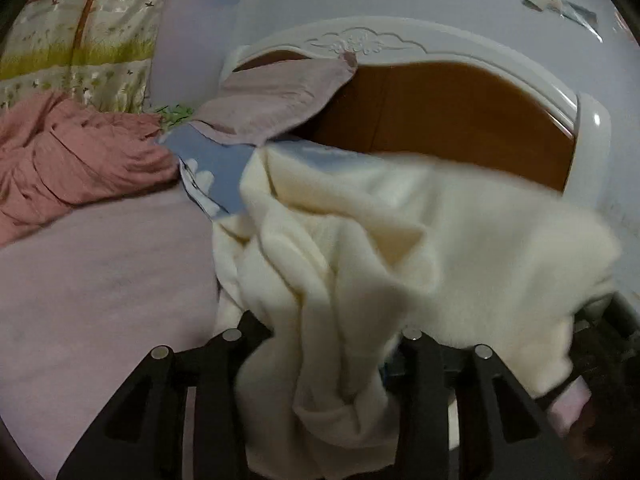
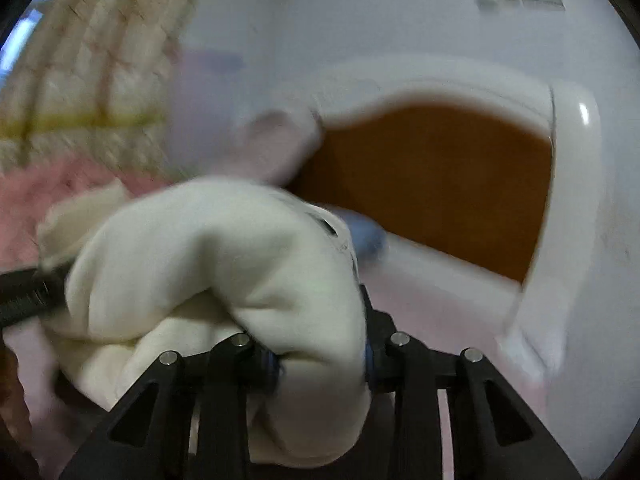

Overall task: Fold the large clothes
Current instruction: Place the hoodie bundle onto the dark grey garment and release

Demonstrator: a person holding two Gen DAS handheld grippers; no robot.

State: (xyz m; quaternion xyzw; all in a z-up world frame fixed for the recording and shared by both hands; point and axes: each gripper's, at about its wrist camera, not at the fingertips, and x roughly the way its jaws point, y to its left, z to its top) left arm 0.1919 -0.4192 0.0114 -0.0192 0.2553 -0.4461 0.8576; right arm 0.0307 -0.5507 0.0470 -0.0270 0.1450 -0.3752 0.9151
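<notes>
Dim, even indoor light; strong fisheye vignetting at corners. Right wrist view heavily motion-blurred; left wrist view moderately blurred.

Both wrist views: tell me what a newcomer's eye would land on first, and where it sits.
The cream fleece garment dominates, bunched between the fingers of the left gripper and of the right gripper, lifted over the pink bed sheet. Behind it stands the white headboard with its orange-brown panel. A crumpled salmon blanket lies at far left by the patterned curtain.
</notes>
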